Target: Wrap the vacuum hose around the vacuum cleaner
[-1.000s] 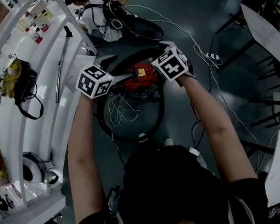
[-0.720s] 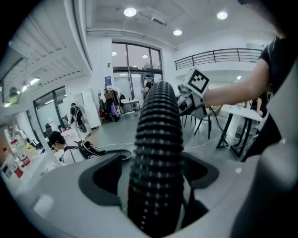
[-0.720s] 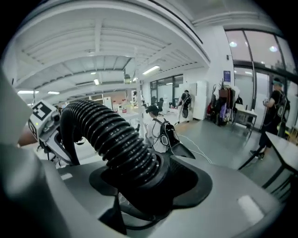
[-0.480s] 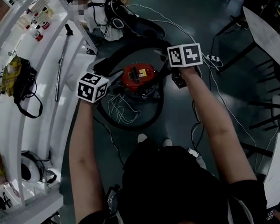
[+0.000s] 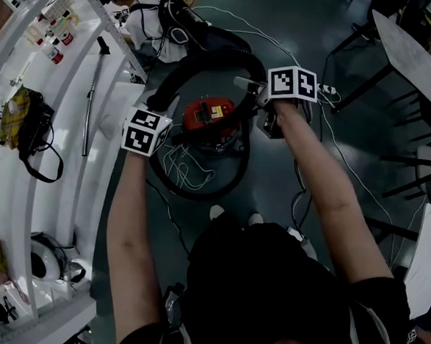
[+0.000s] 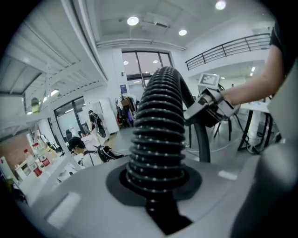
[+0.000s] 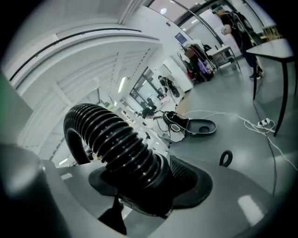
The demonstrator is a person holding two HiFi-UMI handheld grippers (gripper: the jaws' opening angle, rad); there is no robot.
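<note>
The red vacuum cleaner [image 5: 210,120] stands on the dark floor in front of my feet. Its black ribbed hose [image 5: 200,64] arches over the vacuum's far side between my two grippers, and another length loops on the floor [image 5: 202,192] around the near side. My left gripper [image 5: 163,105] is left of the vacuum; its jaws have just been closing and now grip the hose [image 6: 158,135]. My right gripper [image 5: 252,90] is right of the vacuum, shut on the hose [image 7: 116,139] near its smooth cuff. The left gripper view shows the right gripper [image 6: 207,104] farther along the hose.
White curved shelves [image 5: 44,143] with a metal wand [image 5: 92,95] run along the left. A white cable [image 5: 186,169] lies tangled by the vacuum. A person [image 5: 142,18] crouches at the top beside a black floor nozzle [image 5: 221,46]. A table [image 5: 413,51] and a power strip [image 5: 327,88] stand right.
The left gripper shifted left and closed on the hose. The right gripper rolled and moved right. The hose between them rose into an arch behind the vacuum.
</note>
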